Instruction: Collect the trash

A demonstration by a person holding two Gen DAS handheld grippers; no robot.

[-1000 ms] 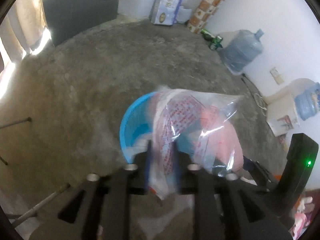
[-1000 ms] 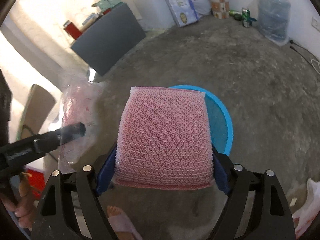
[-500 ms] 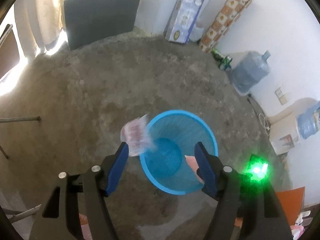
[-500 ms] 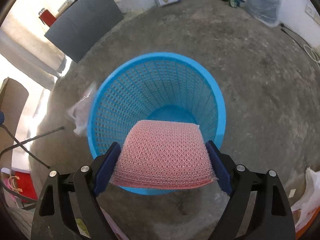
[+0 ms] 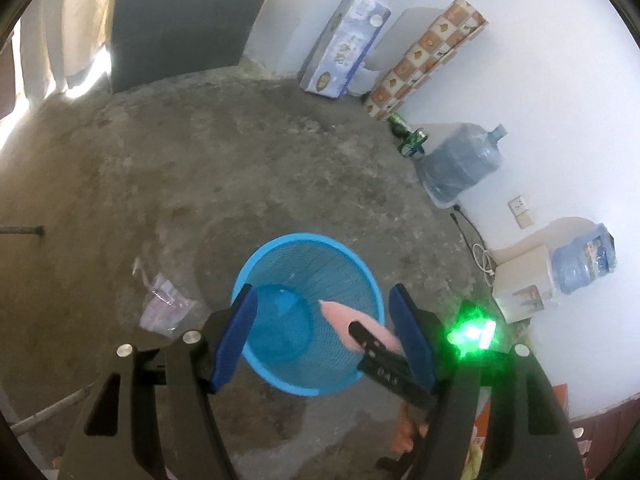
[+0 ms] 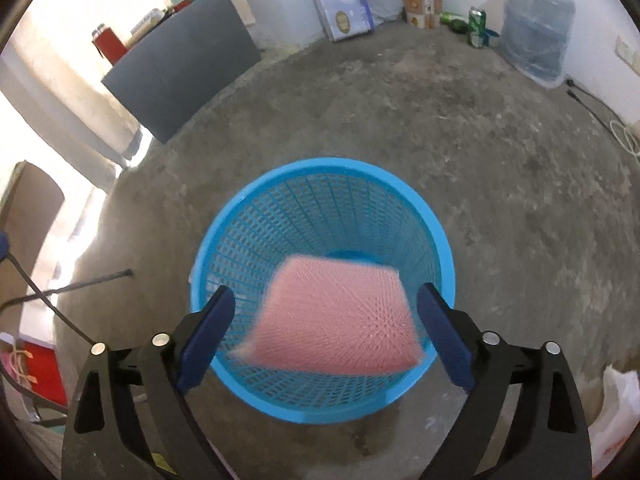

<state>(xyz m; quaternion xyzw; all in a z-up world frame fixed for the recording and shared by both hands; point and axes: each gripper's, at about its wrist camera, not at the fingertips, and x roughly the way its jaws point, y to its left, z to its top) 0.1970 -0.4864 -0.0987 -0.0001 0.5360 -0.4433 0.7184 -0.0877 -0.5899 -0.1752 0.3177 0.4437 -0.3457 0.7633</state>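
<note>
A blue mesh basket (image 5: 304,238) (image 6: 320,164) stands on the concrete floor below both grippers. My left gripper (image 5: 322,296) is open above it with nothing between its fingers. A clear plastic bag with pink print (image 5: 164,308) lies on the floor just left of the basket. My right gripper (image 6: 326,292) hangs over the basket mouth and its jaws are opening. The pink mesh sponge (image 6: 336,320) (image 5: 348,316) sits blurred between the pads with a gap on each side, tilted into the basket. One black finger (image 5: 380,364) of the right gripper shows in the left wrist view.
Two water jugs (image 5: 460,168) (image 5: 584,260), green cans (image 5: 408,140) and cartons (image 5: 344,48) line the white wall. A grey board (image 6: 180,76) leans at the back. A thin metal rod (image 6: 80,286) lies left of the basket, a white bag (image 6: 616,408) at lower right.
The left gripper opened and let the plastic bag go; it dropped to the floor left of the basket. The right gripper sank over the basket and its pads parted from the sponge.
</note>
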